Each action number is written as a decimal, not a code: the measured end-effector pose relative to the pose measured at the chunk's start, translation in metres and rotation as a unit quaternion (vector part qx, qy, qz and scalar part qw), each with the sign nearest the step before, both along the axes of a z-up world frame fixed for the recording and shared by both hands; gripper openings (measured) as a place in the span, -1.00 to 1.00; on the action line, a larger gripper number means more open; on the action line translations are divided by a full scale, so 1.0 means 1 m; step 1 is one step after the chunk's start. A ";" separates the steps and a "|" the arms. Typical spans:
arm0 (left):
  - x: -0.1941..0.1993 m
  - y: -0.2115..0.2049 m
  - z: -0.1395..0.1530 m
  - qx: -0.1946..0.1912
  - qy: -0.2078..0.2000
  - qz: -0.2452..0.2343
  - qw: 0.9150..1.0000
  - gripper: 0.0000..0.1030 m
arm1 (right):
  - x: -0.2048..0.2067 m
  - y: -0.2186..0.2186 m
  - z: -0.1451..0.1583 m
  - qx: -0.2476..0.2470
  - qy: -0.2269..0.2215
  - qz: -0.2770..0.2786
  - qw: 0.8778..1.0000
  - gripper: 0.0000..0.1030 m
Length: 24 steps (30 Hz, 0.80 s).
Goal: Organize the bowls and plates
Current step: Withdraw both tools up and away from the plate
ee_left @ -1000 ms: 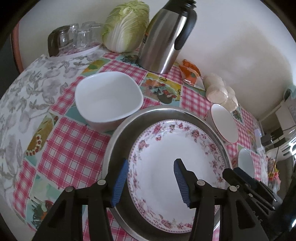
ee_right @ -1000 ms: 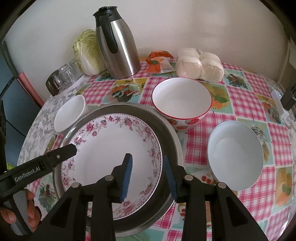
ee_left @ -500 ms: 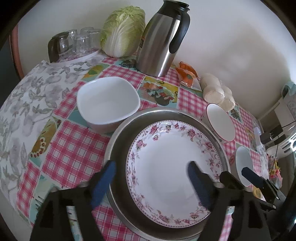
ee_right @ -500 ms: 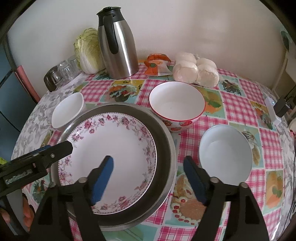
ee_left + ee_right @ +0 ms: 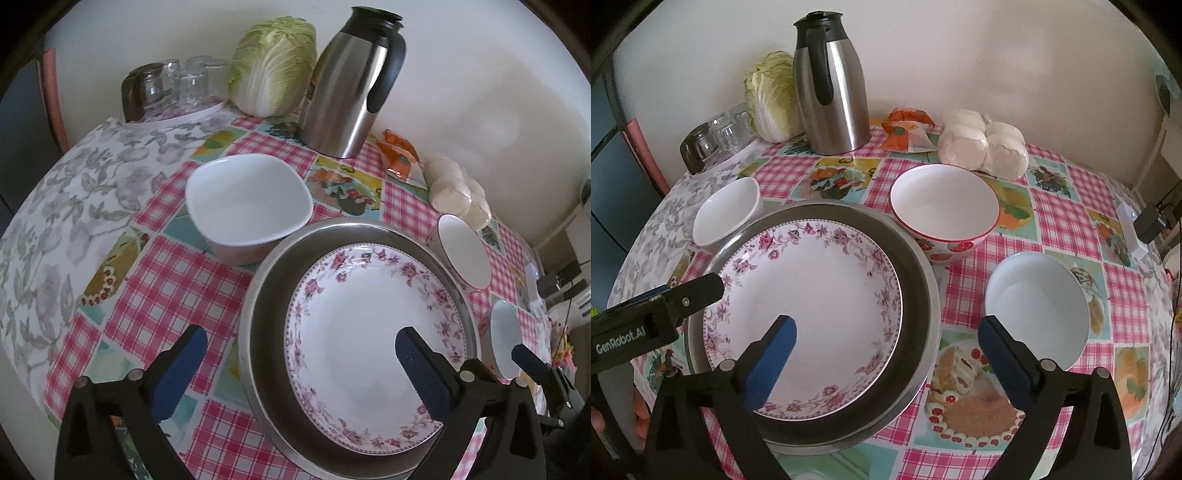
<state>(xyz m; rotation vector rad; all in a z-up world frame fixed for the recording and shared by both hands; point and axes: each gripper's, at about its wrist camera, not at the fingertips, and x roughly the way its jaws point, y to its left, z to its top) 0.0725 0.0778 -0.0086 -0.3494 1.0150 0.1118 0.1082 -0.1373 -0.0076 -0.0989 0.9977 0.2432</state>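
Black tongs (image 5: 886,363), blue pads (image 5: 771,360), white "GenRobot.AI" lettering.

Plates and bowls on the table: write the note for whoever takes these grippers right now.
Left gripper: open, holds nothing, above the near left rim of the metal tray.
Right gripper: open, holds nothing, above the tray's right rim.
Flowered plate lies in the metal tray.
Done: one plate in the tray.
Left: three bowls stand loose on the tablecloth: square white bowl left of the tray, red-rimmed bowl behind its right side, pale blue bowl to the right.
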 end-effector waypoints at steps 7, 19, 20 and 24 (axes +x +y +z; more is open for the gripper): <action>-0.002 0.003 0.002 0.015 -0.011 0.016 1.000 1.00 | -0.003 0.003 0.005 -0.011 -0.020 0.009 1.000 0.92; 0.003 0.004 0.012 0.031 -0.060 0.018 0.998 1.00 | 0.007 -0.010 0.016 0.019 -0.030 -0.012 0.999 0.92; 0.004 0.005 0.012 0.027 -0.062 0.019 0.998 1.00 | 0.009 -0.013 0.016 0.026 -0.025 -0.016 0.999 0.92; 0.010 0.007 0.010 0.007 -0.059 0.020 0.998 1.00 | 0.018 -0.028 0.018 0.055 -0.009 -0.031 0.998 0.92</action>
